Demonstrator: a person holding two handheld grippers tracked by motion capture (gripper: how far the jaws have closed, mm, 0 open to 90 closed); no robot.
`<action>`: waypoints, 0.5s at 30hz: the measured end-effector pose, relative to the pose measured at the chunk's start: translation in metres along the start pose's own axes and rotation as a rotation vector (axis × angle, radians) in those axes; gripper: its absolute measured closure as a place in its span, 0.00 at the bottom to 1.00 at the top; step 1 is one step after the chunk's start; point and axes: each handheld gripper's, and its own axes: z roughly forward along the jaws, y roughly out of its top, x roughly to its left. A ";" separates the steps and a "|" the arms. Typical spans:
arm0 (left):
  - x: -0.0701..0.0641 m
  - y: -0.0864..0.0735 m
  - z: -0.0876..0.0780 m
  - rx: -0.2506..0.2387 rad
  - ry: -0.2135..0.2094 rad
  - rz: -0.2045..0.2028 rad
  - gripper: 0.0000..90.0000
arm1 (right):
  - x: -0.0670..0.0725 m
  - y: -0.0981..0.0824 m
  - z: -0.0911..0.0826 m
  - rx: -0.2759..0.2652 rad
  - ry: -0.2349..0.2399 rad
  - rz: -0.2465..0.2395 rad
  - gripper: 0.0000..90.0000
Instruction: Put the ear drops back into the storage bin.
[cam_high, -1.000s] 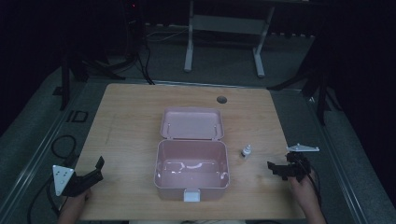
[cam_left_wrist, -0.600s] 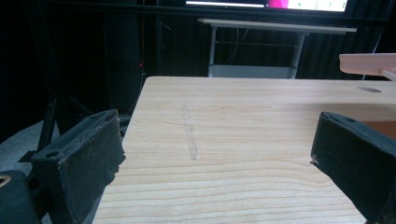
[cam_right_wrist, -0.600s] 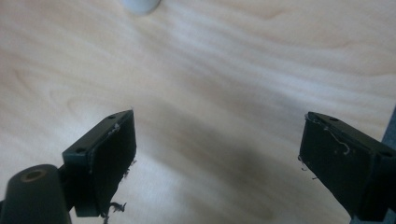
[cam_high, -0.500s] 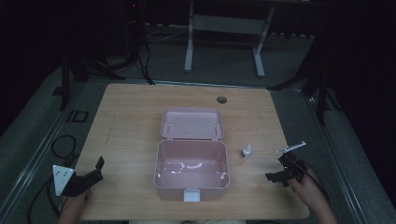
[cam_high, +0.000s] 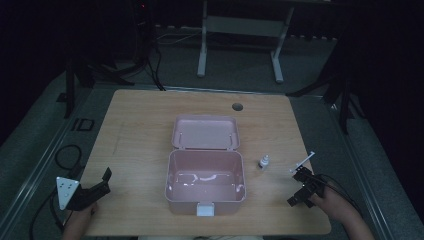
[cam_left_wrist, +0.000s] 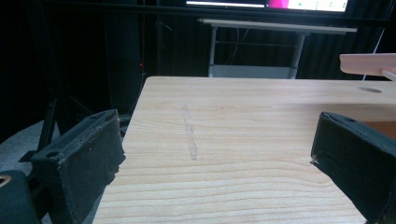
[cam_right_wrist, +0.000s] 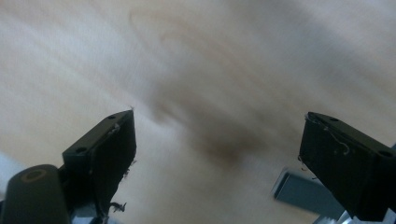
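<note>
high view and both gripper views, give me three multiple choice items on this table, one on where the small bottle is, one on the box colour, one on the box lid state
1. Where does the small bottle stand?
A. inside the box
B. on the table just right of the box
C. between the left gripper's jaws

2. What colour is the box?
A. pink
B. blue
C. green

3. What state is the box lid in?
A. shut
B. open, folded back
C. lying apart from the box

Answers:
1 B, the bottle stands on the wood between the box and the right gripper.
2 A, its walls and lid are pale pink.
3 B, the lid lies back behind the box and the inside shows.
</note>
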 end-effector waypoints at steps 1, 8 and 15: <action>0.000 0.000 0.000 0.000 0.000 0.000 0.03 | 0.001 0.000 0.001 0.023 0.003 -0.007 0.12; 0.000 0.000 0.000 0.000 0.000 0.002 0.03 | 0.002 0.001 0.002 0.072 0.016 -0.018 0.12; 0.000 0.000 0.000 -0.001 0.000 0.002 0.03 | -0.002 0.009 -0.002 0.057 0.004 -0.022 0.12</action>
